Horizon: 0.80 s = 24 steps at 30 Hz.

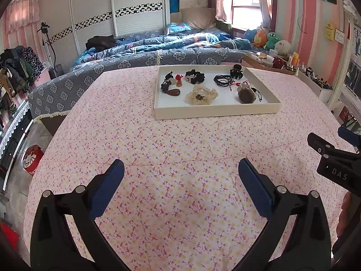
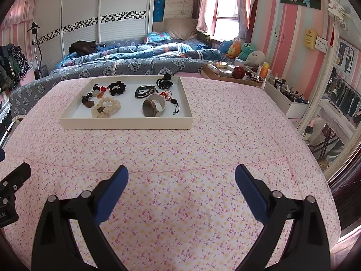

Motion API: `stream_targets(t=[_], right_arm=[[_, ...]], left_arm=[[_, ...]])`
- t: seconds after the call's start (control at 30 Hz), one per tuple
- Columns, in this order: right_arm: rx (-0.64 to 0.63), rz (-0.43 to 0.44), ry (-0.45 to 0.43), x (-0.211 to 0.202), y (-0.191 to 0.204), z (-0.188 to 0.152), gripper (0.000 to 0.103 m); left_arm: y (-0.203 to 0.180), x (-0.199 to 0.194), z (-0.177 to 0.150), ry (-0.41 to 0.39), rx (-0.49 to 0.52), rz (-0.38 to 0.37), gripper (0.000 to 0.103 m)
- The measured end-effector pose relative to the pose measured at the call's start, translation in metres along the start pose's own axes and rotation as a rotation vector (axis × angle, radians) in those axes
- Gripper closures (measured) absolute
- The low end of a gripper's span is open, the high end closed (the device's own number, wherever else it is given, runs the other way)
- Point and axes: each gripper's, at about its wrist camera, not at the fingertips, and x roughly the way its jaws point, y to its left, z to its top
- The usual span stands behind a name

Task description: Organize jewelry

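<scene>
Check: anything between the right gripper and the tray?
Nothing. Between the right gripper and the tray lies only bare floral cloth, seen in the right wrist view. The left wrist view agrees.

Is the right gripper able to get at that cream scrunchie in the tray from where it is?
Probably yes. The right gripper is open over bare tablecloth, and nothing stands between it and the tray. The cream scrunchie lies near the front wall, uncovered, though a brown pendant sits close beside it.

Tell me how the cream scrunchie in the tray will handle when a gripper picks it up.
The cream scrunchie looks like ruffled fabric, so it will probably be light and floppy, sagging from a pinch. It lies flat in the tray, so rolling seems unlikely. Its small dark tag may dangle.
</scene>
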Motion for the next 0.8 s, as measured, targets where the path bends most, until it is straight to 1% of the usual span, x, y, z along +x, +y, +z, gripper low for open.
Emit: stream_targets(t=[0.5,0.63,0.8], right_arm=[[-0.006,0.006,-0.001,-0.001,0.001,-0.002,0.007],[-0.004,0.008,0.003,-0.002,0.002,-0.003,0.007],[-0.004,0.004,-0.007,-0.006,0.002,-0.005,0.007]], left_arm=[[-0.001,-0.006,-0.001,-0.007,-0.002,0.005,0.003],[-0.003,-0.009,-0.003,-0.007,0.003,0.017,0.003],[-0.002,-0.014,-0.006,0.000,0.001,0.011,0.003]])
